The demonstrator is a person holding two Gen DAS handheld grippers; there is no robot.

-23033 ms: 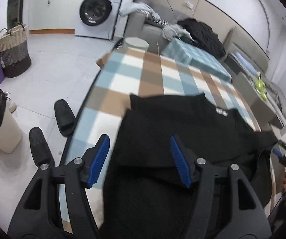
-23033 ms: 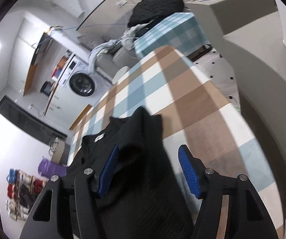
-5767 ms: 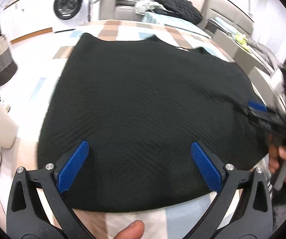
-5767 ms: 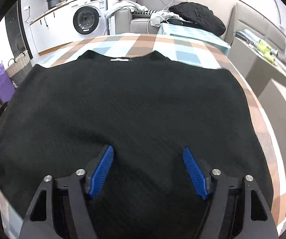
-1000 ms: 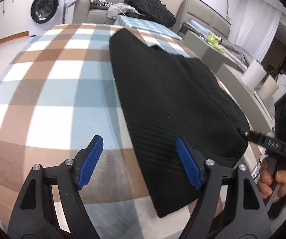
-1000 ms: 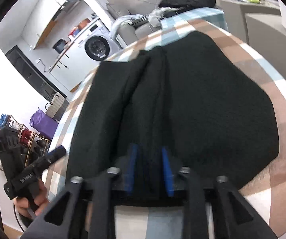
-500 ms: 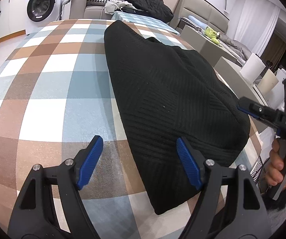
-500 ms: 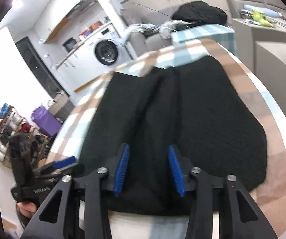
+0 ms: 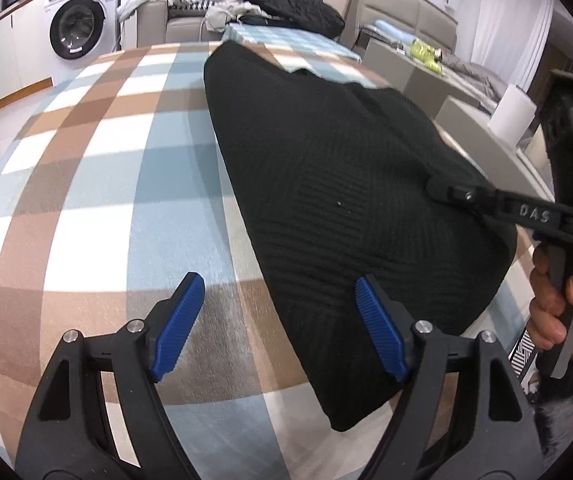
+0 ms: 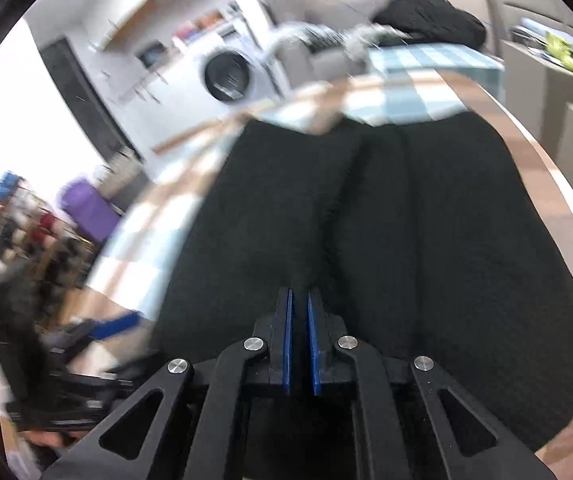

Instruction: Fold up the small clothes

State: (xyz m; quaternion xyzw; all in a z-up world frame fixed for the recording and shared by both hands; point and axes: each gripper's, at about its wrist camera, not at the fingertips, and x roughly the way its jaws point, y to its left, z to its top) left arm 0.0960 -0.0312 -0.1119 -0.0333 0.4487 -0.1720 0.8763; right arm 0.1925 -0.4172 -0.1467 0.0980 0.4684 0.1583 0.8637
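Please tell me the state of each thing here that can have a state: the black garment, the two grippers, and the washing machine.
Black garment: folded lengthwise, lying on the checked tablecloth.
Left gripper: open, holding nothing.
Right gripper: jaws just closed further, nearly shut; whether they pinch the garment is unclear.
Washing machine: door closed.

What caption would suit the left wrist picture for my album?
Open left gripper hovering at the near edge of a folded black knit sweater on a checked tablecloth.
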